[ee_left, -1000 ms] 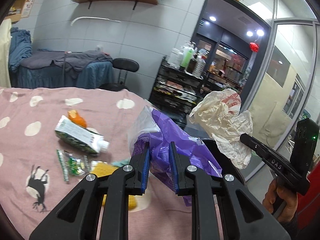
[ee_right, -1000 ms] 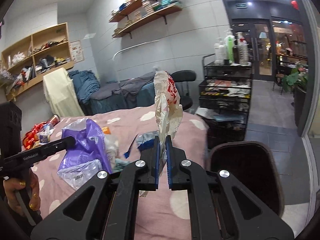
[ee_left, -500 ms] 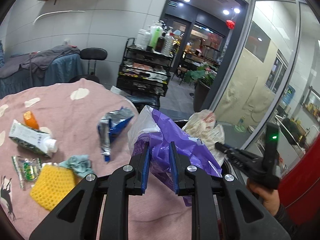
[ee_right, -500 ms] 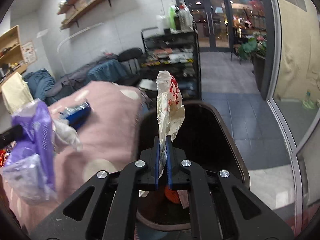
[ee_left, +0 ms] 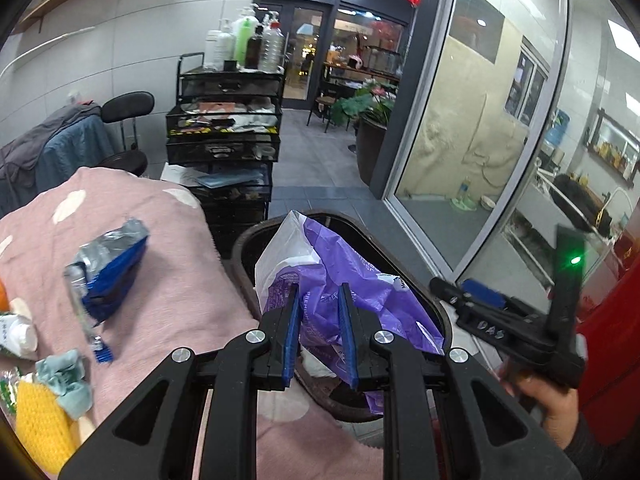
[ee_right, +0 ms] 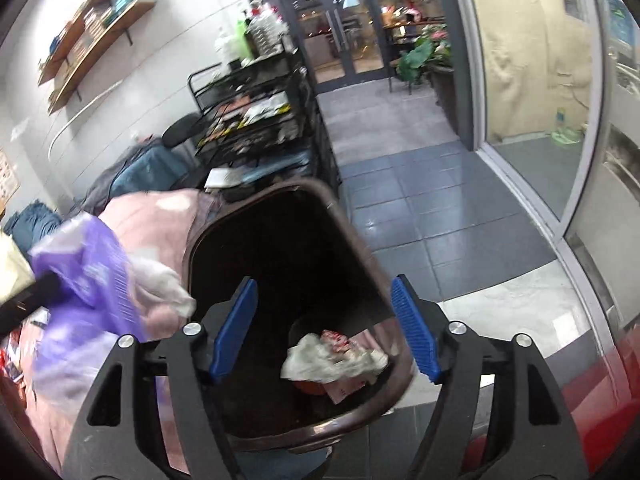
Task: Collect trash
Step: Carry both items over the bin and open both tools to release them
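My left gripper (ee_left: 318,310) is shut on a purple and white plastic bag (ee_left: 340,276) and holds it over the dark brown trash bin (ee_left: 248,248) beside the pink bed. My right gripper (ee_right: 324,316) is open and empty above the same bin (ee_right: 344,236). The crumpled white and red bag (ee_right: 332,356) lies at the bottom of the bin. The purple bag (ee_right: 88,272) shows blurred at the left of the right wrist view. The right gripper (ee_left: 472,300) also shows in the left wrist view, at the right.
On the pink spotted bedcover (ee_left: 168,280) lie a blue and silver wrapper (ee_left: 108,264), a teal cloth (ee_left: 66,376), a yellow sponge (ee_left: 38,420) and a carton end (ee_left: 16,332). A black cart (ee_left: 224,136) with bottles stands behind. A glass wall (ee_left: 480,140) is to the right.
My right gripper opened and the white and red bag dropped into the bin. My left gripper carried the purple bag rightward over the bin.
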The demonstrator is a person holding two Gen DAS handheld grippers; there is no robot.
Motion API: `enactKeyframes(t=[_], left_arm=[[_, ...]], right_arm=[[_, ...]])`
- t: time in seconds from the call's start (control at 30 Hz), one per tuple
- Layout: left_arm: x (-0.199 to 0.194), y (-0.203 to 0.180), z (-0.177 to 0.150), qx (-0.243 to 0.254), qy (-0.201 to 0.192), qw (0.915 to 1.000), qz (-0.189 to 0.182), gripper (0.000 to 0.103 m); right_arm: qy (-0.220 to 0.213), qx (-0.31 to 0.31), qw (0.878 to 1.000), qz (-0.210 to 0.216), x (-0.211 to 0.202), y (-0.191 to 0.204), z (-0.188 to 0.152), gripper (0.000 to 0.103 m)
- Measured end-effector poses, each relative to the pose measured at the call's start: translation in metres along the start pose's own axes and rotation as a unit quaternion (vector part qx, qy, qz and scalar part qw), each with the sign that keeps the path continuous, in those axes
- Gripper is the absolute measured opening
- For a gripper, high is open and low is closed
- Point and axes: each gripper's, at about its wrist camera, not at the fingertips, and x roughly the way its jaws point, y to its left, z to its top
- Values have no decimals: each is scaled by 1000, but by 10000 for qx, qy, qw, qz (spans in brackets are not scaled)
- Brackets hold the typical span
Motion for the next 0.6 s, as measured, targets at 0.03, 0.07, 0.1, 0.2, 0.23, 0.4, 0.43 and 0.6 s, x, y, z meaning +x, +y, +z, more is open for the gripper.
enactKeyframes(t=[0.03,0.07,0.1,0.2,0.23,0.4,0.43,0.6], left_arm=[[6,-3,0,32,65,10000,-19,19],[12,-6,1,63,124,9999,-37,19],[18,-10,1,113,203,9997,-41,19],[35,-19,-1,219,401,9990,-1,19],[40,-20,-2,237,476,9986,-5,19],[55,-25,-8,320,733,9968,74,19],[58,-25,-9,334,761,9965,91,20],[58,-28,-16,449,821,9955,120,56]], right_arm=[[-38,3,10000,-29,-1,-2,2,71],[-73,7,10000,-52,-3,-4,4,71],[-108,14,9999,-74,-6,-6,5,72],[-212,39,9996,-162,-11,-12,9,74],[-232,29,9996,-186,-12,-13,10,74],[-262,16,9995,-183,-14,-16,15,75],[-258,-2,9995,-173,-14,-14,15,76],[-261,-74,9995,-160,-14,-11,16,79]])
